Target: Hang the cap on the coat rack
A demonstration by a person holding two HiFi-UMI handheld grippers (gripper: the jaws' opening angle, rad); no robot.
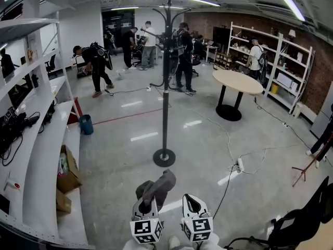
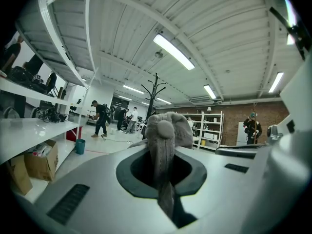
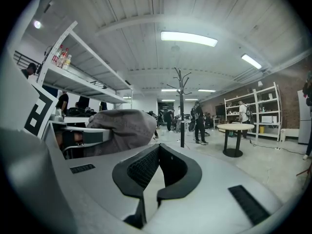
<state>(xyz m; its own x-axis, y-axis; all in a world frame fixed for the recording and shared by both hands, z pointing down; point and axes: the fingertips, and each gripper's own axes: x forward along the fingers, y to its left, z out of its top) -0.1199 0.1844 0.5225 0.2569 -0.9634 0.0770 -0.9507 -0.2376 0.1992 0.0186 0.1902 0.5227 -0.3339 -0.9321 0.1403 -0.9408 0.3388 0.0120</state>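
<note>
A tall black coat rack [image 1: 165,82] stands on a round base in the middle of the floor, a few steps ahead of me. My left gripper [image 1: 147,208] is shut on a grey knitted cap [image 1: 157,186], which sticks up and forward from its jaws. In the left gripper view the cap [image 2: 165,130] fills the space between the jaws of the left gripper [image 2: 163,172], with the coat rack [image 2: 155,99] far behind it. My right gripper [image 1: 195,207] is beside the left one, shut and holding nothing. The right gripper view shows the right gripper [image 3: 155,174], the cap [image 3: 122,129] at left and the rack [image 3: 181,106] ahead.
White shelving [image 1: 44,155] runs along my left, with cardboard boxes [image 1: 67,171] underneath. A round table [image 1: 237,82] stands right of the rack. Cables and a power strip [image 1: 237,165] lie on the floor. A black chair [image 1: 307,217] is at lower right. Several people work at the back.
</note>
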